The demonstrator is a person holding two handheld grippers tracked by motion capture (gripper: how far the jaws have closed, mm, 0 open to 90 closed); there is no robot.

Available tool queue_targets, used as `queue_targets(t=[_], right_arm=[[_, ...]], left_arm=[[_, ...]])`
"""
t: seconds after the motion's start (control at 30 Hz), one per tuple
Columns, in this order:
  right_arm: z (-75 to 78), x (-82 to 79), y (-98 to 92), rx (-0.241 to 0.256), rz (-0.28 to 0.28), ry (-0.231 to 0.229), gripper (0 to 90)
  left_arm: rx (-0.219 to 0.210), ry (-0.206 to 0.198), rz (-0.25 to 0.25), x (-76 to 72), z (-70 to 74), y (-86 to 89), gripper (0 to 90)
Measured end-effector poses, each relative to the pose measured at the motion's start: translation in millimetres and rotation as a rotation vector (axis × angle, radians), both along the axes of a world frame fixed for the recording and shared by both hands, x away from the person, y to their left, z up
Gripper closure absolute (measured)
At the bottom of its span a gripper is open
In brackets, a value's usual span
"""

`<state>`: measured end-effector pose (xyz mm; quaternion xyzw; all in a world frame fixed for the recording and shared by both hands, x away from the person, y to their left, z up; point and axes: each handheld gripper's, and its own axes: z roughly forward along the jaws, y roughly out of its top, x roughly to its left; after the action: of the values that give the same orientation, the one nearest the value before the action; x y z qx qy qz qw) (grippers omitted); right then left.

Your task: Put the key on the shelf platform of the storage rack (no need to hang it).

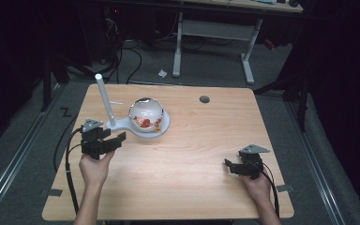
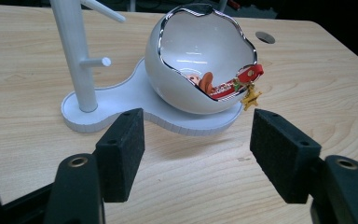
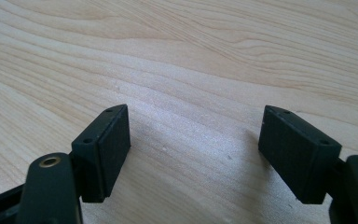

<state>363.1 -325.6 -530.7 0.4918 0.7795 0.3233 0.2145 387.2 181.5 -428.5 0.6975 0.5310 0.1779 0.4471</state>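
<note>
A white egg-shaped bowl (image 1: 145, 111) with a jagged silver rim stands on a flat white stand (image 1: 161, 126) at the table's back left. From the same stand rises a white post (image 1: 104, 97) with short pegs. In the left gripper view the bowl (image 2: 186, 51) holds a red strap (image 2: 247, 75) with a gold star charm (image 2: 251, 99) hanging over its rim, beside the post (image 2: 77, 56). My left gripper (image 1: 114, 139) is open just in front of the stand, its jaws (image 2: 196, 156) empty. My right gripper (image 1: 229, 166) rests open low over bare wood at the front right, with nothing between its jaws (image 3: 193, 144).
The wooden table (image 1: 192, 154) has a round cable hole (image 1: 204, 99) near its back edge. Behind the table stand a white desk frame (image 1: 215, 33) and loose cables on the grey floor. Black cables trail from both grippers off the front.
</note>
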Motion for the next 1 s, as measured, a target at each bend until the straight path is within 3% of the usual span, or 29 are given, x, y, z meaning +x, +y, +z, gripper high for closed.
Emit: queue_targets(t=[0.33, 1.0], right_arm=[[0.0, 0.0, 0.0, 0.000, 0.000, 0.000, 24.9], [0.0, -0.1, 0.0, 0.000, 0.000, 0.000, 24.9]], left_arm=[[0.001, 0.006, -0.005, -8.6, -12.6, -1.5, 35.4], [-0.037, 0.025, -0.027, -16.3, -32.2, -9.9, 35.0]])
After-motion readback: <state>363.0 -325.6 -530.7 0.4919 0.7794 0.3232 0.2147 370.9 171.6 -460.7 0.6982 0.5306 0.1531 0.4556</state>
